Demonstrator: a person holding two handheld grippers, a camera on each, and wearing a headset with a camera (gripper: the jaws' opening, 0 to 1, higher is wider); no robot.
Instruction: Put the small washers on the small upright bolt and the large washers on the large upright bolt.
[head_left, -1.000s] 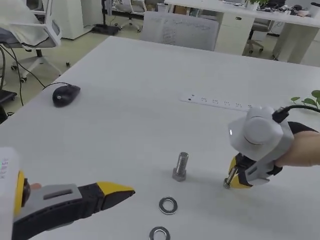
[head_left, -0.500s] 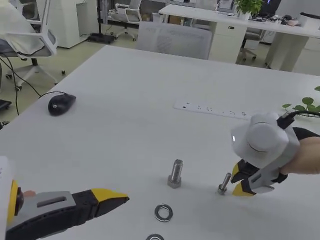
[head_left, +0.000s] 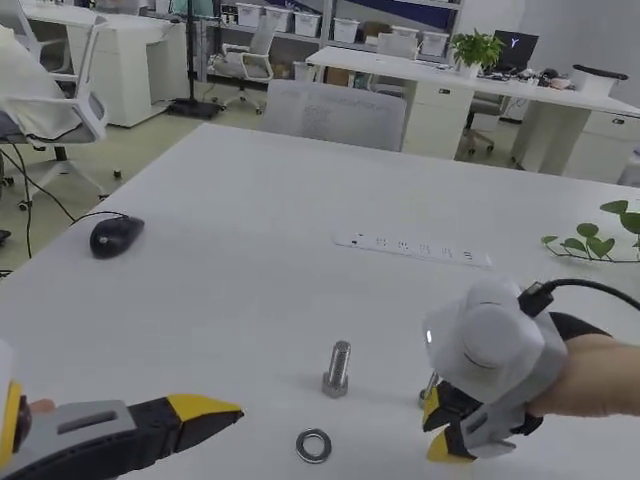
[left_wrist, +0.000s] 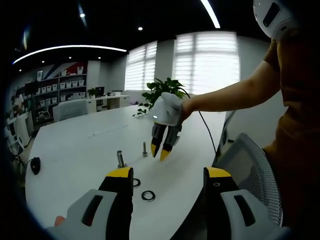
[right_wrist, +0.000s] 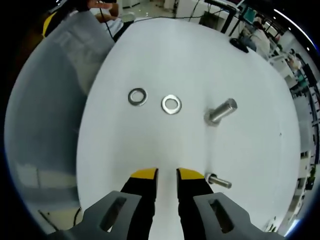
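Note:
The large upright bolt (head_left: 337, 368) stands on the white table (head_left: 250, 220), with the small upright bolt (head_left: 430, 388) to its right, partly hidden behind my right gripper (head_left: 448, 432). One washer (head_left: 314, 445) lies in front of the large bolt. In the right gripper view the jaws stand narrowly apart with nothing between them; my right gripper (right_wrist: 167, 175) has the small bolt (right_wrist: 218, 182) just beside it, and two washers (right_wrist: 137, 96) (right_wrist: 171, 104) lie beyond, near the large bolt (right_wrist: 221, 111). My left gripper (left_wrist: 169, 174) is wide open near the table's front edge (head_left: 205, 412).
A black mouse (head_left: 117, 235) lies at the far left of the table. A white power strip (head_left: 412, 247) lies across the middle, and plant leaves (head_left: 590, 240) reach in at the right. A grey chair (left_wrist: 245, 160) stands by the table edge.
My right gripper has drawn back from the small bolt toward the near edge. The head camera has tilted up. The left gripper has stayed in place.

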